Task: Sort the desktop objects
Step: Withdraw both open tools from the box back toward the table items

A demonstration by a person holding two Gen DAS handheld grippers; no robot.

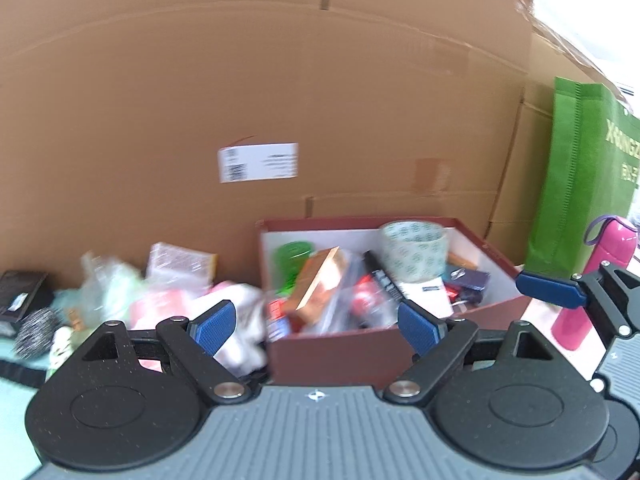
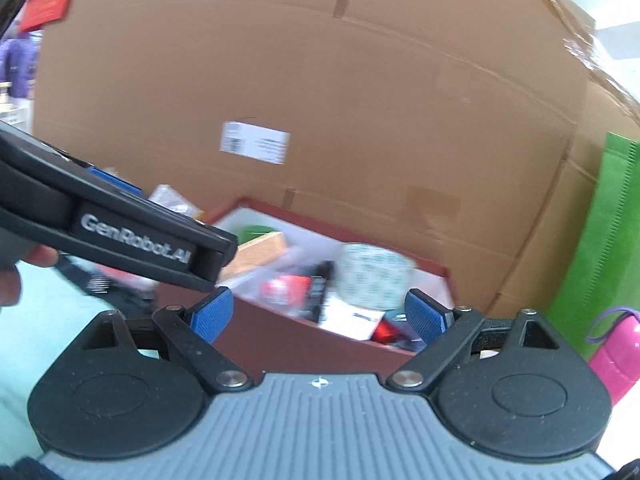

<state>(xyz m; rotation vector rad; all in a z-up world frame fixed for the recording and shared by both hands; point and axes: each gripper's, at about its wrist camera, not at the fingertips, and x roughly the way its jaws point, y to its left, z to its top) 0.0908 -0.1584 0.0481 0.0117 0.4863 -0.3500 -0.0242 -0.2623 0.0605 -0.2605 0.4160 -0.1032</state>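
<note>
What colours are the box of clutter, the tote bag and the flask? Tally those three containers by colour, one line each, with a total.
Dark red: 1, the box
Green: 1, the tote bag
Pink: 1, the flask
Total: 3

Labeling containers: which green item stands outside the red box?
The green tote bag, upright at far right beside the pink bottle; the green cup sits inside the red box.

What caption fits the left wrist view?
Open left hand-held gripper facing a full red box, loose items beside it.
</note>
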